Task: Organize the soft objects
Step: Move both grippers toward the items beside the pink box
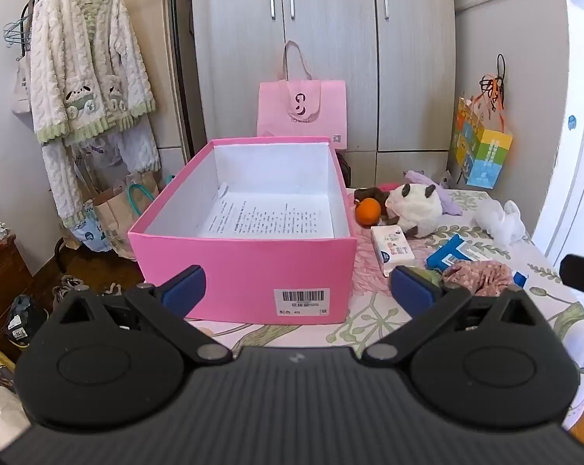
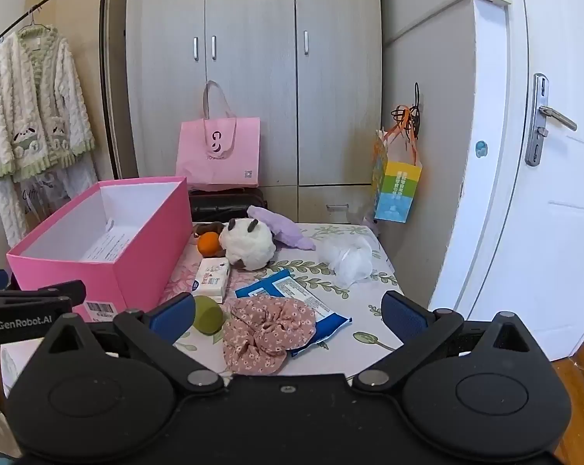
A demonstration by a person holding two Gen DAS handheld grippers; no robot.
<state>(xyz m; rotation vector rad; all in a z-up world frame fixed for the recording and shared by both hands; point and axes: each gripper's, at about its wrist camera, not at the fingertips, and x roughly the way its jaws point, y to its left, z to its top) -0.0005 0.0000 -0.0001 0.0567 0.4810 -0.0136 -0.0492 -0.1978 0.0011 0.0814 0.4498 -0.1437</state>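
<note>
- My left gripper point(image 1: 297, 290) hangs with jaws wide, holding nothing, low in front of the short end wall of the pink shoebox point(image 1: 245, 271), the one with the barcode label.
- My right gripper point(image 2: 288, 316) is also spread wide and empty; between its pads lies the pink floral scrunchie point(image 2: 266, 333), with a green ball point(image 2: 208, 314) just beside the left pad.
- The shoebox is open, holding only a printed paper sheet point(image 1: 268, 219) on its floor.
- Beside the box, on the floral tablecloth point(image 2: 365, 339): a tissue pack point(image 2: 213, 276), a blue wipes packet point(image 2: 292, 294) partly under the scrunchie, an orange point(image 2: 208, 242), a white panda plush point(image 2: 249, 246), a purple plush point(image 2: 280, 226) and a white fluffy toy point(image 2: 348, 257).
- The table's right edge runs near the white door point(image 2: 524, 213); bare cloth lies right of the scrunchie.
</note>
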